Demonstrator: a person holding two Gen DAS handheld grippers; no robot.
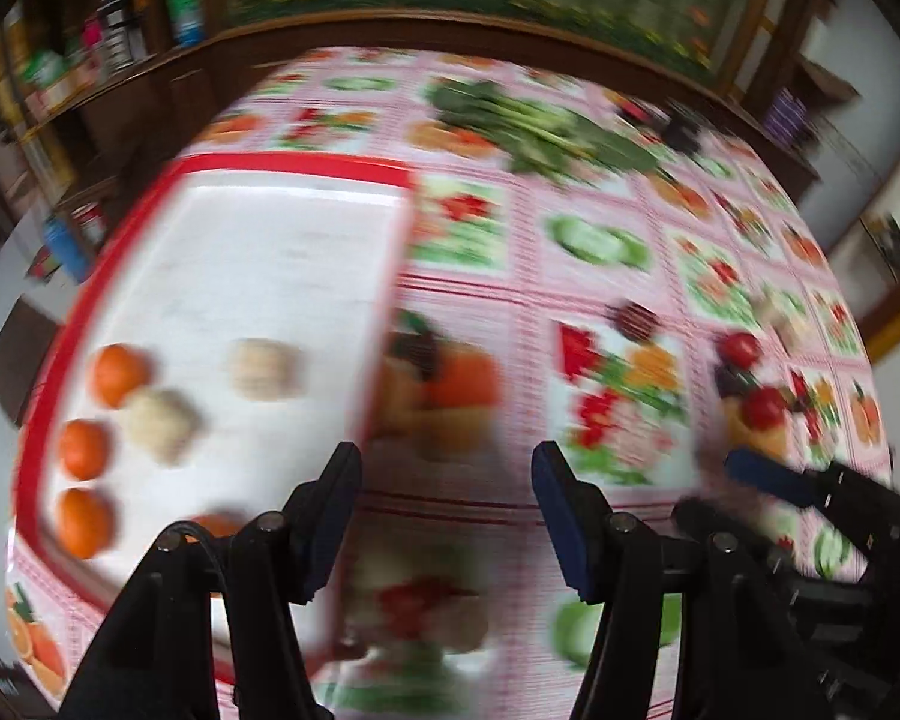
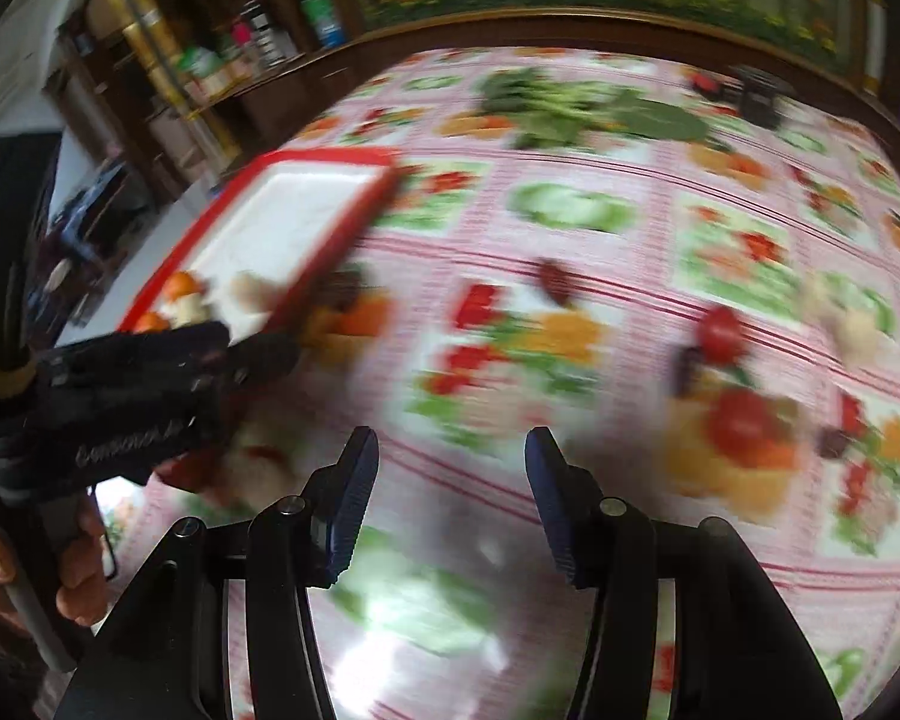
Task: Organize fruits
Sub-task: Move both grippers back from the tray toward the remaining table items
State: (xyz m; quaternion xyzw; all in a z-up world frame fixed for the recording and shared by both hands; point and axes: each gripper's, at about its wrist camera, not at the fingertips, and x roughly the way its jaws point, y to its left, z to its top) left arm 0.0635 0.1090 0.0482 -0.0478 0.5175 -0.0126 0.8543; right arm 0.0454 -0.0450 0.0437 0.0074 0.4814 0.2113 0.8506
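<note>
Fruit-print tablecloth, red-rimmed tray at left edge, both hand-held grippers part-open, empty.

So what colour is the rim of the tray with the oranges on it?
Red, around a white inside; the tray rim shows best in the left wrist view.

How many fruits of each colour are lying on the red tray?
Orange fruits: 4 (one partly hidden)
Pale fruits: 2
Total on the tray: 6
</note>
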